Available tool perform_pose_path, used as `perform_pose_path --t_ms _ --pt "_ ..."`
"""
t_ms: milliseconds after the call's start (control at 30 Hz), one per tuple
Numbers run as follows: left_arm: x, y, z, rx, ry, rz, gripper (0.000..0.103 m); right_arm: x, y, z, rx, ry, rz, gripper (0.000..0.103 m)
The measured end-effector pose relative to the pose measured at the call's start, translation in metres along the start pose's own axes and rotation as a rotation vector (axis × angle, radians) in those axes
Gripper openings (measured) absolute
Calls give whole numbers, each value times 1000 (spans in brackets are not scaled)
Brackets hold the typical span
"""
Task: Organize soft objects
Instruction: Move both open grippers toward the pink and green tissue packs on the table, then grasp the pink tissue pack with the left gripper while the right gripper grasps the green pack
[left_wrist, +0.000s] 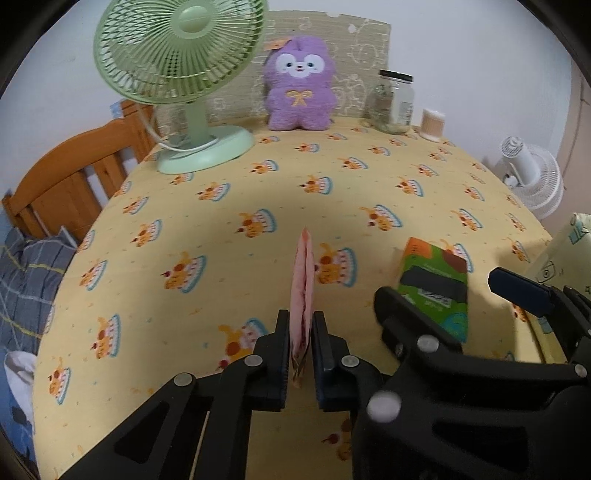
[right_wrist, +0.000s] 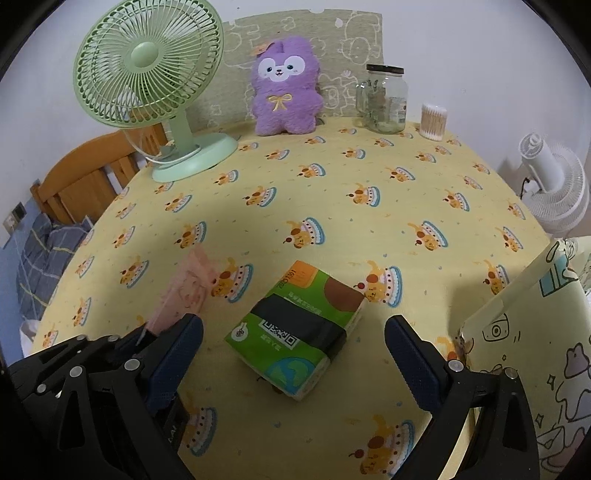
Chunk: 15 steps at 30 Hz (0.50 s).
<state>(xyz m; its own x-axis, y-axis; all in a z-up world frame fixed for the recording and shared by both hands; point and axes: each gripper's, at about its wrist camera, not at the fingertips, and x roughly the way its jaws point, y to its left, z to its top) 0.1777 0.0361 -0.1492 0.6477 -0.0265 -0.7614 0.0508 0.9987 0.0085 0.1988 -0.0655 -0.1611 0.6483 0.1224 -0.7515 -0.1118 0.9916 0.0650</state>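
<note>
My left gripper (left_wrist: 301, 325) is shut on a thin pink soft packet (left_wrist: 303, 280), held edge-up above the yellow tablecloth; the packet also shows blurred in the right wrist view (right_wrist: 192, 291). A green tissue pack (right_wrist: 295, 332) lies flat on the cloth between the open fingers of my right gripper (right_wrist: 293, 345), which is empty. The tissue pack also shows in the left wrist view (left_wrist: 436, 284), with the right gripper (left_wrist: 461, 291) over it. A purple plush toy (left_wrist: 300, 85) sits upright at the table's back edge, also in the right wrist view (right_wrist: 285, 86).
A green desk fan (left_wrist: 181, 74) stands back left. A glass jar (left_wrist: 394, 101) and a cotton-swab tub (left_wrist: 433, 124) stand back right. A pale printed bag or box (right_wrist: 532, 350) is at the right edge. A wooden bed frame (left_wrist: 74, 177) is left, a white fan (left_wrist: 535, 177) right.
</note>
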Motion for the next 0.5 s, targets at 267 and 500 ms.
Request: perform_pose_path --t_ms 267,500 --pt "1 8 -3 -31 18 10 9 14 11 4 -36 35 -14 77" --pt "5 9 -2 -41 30 34 29 15 15 3 -56 49 12 51"
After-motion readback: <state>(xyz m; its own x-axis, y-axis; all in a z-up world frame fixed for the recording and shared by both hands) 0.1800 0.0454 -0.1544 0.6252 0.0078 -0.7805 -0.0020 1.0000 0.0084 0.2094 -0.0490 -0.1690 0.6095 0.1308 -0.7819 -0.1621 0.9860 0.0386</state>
